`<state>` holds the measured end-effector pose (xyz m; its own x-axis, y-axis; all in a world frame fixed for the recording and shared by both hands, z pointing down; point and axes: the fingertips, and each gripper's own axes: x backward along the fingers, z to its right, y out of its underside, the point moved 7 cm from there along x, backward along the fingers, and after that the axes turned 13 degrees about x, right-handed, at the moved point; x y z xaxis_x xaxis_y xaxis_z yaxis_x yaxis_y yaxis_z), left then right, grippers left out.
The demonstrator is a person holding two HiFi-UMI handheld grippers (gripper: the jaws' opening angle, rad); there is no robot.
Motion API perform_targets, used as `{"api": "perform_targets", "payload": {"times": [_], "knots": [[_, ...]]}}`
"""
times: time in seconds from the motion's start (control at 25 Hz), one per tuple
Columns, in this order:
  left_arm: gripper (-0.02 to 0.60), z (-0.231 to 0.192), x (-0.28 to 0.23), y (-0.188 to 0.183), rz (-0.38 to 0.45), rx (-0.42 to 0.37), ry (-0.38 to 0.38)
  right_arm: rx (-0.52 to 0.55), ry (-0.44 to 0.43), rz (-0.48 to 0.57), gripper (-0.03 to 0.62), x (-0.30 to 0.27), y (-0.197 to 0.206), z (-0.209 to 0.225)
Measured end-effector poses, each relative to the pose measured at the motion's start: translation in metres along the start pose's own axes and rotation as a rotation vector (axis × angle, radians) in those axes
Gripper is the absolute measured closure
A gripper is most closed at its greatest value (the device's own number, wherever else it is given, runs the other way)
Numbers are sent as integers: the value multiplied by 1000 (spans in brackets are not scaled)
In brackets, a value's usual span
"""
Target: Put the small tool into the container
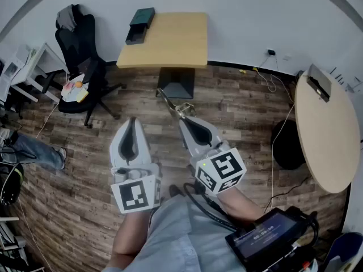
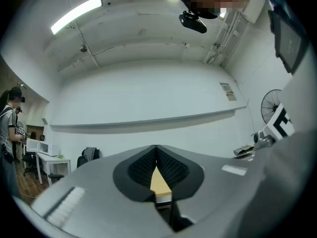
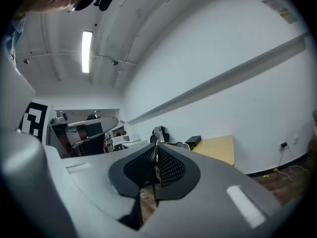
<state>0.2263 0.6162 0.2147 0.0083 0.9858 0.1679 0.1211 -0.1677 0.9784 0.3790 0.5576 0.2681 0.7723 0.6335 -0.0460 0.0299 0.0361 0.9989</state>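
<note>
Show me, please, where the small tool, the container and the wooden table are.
small tool [image 1: 170, 103]: head view, its metal shaft.
container [image 1: 140, 25]: head view, its dark top.
wooden table [image 1: 176, 41]: head view, bare tabletop.

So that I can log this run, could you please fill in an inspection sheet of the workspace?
Surface: square wooden table ahead, on a wood floor.
Job's things: small tool held out toward the table; dark container on the table's far left corner.
Clutter: nothing seen on the table besides the container.
Grippers: left gripper shut, empty; right gripper shut on the small tool.
Cables: loose cables on the floor by the wall, right.
Surroundings: office chair left; round table right.
</note>
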Motion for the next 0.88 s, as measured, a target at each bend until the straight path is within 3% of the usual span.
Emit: {"api": "perform_targets", "payload": {"times": [0.88], "knots": [[571, 43, -10, 13, -15, -21, -28, -48, -49, 15, 585, 22, 4, 39]]}}
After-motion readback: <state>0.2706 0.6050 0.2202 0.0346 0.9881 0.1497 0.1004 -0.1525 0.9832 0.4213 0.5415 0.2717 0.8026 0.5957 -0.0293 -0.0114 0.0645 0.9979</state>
